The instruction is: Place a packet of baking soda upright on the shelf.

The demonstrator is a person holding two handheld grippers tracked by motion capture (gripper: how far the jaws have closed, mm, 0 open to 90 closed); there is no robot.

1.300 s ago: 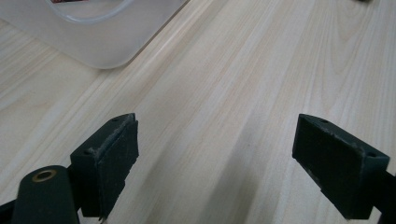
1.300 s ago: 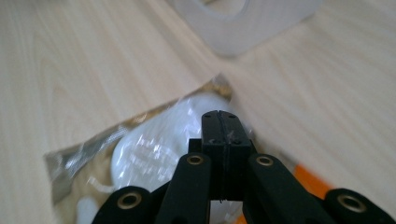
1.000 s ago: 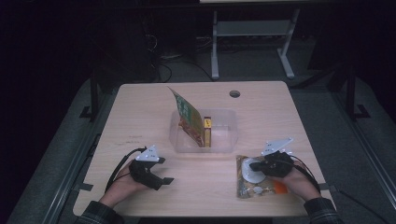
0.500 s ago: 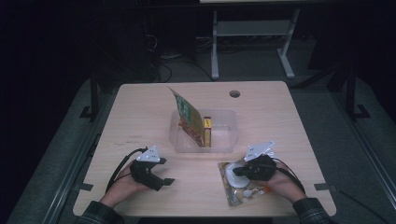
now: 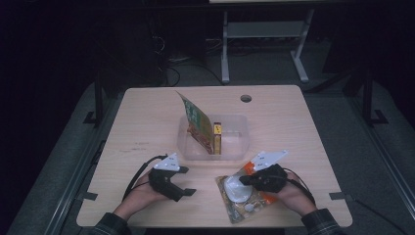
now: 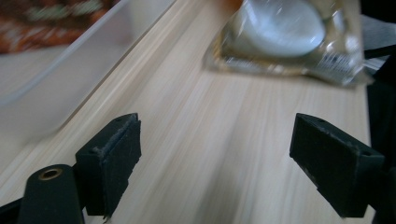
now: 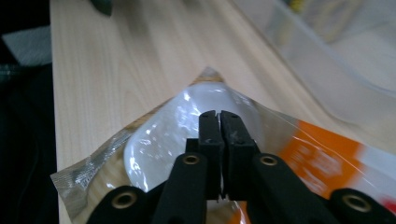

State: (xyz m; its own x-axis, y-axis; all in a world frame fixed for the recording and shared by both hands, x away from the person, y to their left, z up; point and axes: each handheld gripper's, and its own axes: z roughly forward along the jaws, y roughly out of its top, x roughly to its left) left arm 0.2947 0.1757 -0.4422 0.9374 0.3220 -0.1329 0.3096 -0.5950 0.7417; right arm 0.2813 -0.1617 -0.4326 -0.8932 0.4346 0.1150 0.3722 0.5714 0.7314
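Pale wooden table (image 5: 147, 127) under dim light. At its near left, the left gripper (image 5: 188, 192) rests low over bare wood, its two black jaws spread wide with nothing between them. Behind the middle sits a clear plastic bin (image 5: 235, 147) holding an upright green and orange packet (image 5: 198, 122). At the near right, the right gripper (image 5: 243, 180) has its jaws almost pressed together, just starting to part, over a clear plastic snack bag (image 5: 240, 196) with a white round piece inside, lying flat on the table.
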